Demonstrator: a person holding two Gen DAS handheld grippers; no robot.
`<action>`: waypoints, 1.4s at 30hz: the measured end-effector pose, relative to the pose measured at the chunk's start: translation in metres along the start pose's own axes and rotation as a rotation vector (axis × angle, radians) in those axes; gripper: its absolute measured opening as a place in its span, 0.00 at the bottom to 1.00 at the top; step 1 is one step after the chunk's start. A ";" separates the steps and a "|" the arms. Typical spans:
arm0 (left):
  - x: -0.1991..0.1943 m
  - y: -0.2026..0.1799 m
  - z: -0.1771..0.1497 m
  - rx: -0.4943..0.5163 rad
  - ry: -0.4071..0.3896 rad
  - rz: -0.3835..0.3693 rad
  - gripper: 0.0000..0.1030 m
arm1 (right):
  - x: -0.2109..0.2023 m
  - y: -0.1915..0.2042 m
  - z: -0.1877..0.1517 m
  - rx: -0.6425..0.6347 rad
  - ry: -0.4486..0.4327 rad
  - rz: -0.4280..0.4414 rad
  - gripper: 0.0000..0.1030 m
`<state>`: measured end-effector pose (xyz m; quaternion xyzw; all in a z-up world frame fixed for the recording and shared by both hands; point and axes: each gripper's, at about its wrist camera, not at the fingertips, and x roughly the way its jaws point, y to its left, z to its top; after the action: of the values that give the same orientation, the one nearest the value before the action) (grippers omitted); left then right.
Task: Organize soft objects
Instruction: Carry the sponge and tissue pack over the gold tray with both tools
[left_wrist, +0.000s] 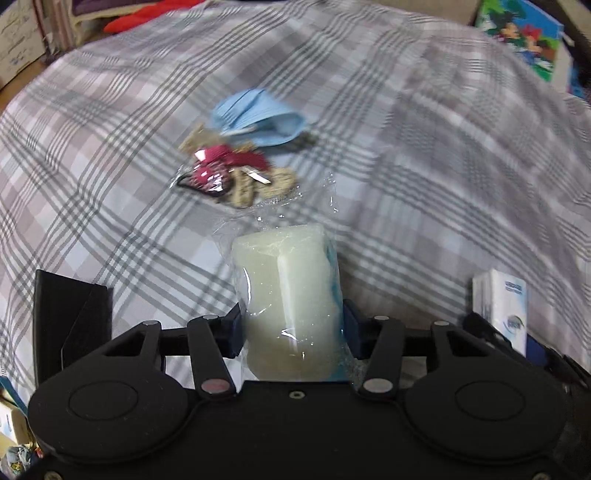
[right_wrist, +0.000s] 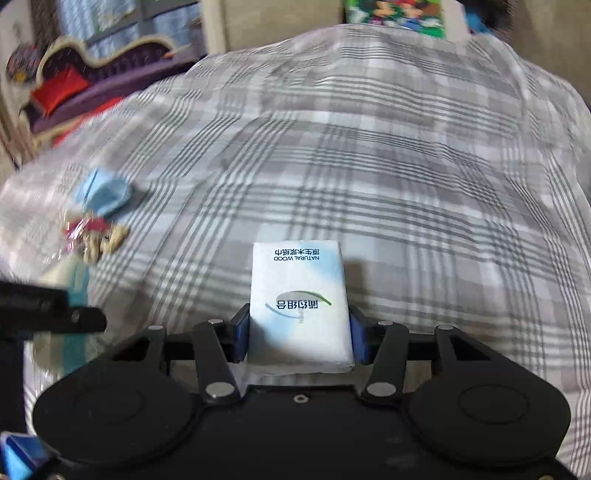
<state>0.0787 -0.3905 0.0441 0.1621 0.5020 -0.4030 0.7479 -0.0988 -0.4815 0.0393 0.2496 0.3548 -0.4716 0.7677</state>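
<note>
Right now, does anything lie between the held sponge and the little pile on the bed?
Nothing visible: only bare plaid bedsheet separates the wrapped sponge, clamped in the left hand-held gripper, from the pile.

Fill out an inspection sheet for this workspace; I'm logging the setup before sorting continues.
Surface: plaid bedsheet, grey and white, wrinkled.
Job's things: wrapped sponge in the left gripper; tissue pack in the right gripper; blue face mask lying on the sheet.
Clutter: small wrapped trinkets touching the mask.
Grippers: both shut on their items, blue fingers pressing the sides.
Cables: nothing seen.
Surroundings: purple sofa, cartoon picture.
</note>
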 end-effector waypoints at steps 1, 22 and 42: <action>-0.008 -0.005 -0.003 0.011 -0.009 -0.013 0.49 | -0.005 -0.009 0.000 0.026 0.007 0.013 0.49; -0.124 -0.069 -0.145 0.215 0.015 -0.145 0.49 | -0.157 -0.076 -0.055 -0.046 -0.007 0.162 0.49; -0.168 0.006 -0.266 -0.054 0.009 -0.058 0.49 | -0.213 -0.022 -0.135 -0.316 0.135 0.347 0.49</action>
<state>-0.1101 -0.1404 0.0734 0.1290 0.5206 -0.4102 0.7376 -0.2249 -0.2775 0.1209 0.2147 0.4266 -0.2538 0.8411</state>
